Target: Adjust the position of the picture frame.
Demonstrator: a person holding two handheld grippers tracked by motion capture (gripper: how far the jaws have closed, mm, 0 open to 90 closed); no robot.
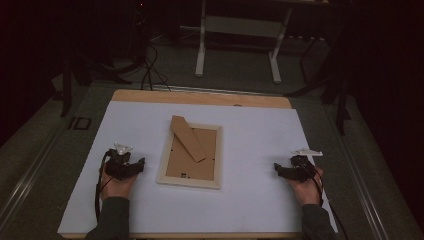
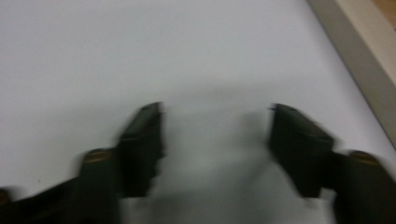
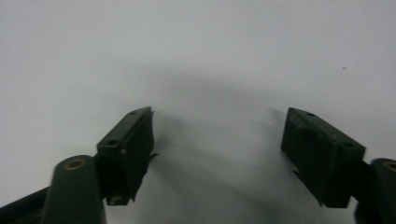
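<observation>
White sheet (image 1: 260, 150) over wooden table (image 1: 200, 97), frame (image 1: 191, 152) face-down; left claw (image 1: 137, 165), right claw (image 1: 278, 169) agape, dark room.

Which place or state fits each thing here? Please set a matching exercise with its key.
Things:
1. pale wooden picture frame
2. left gripper
3. right gripper
4. brown cardboard stand flap

Places or states:
A. open, near the white sheet's right edge
B. lying face down at the middle
C. slanting across the frame's backing
D. open, just left of the frame

Pairs: 1-B, 2-D, 3-A, 4-C
</observation>
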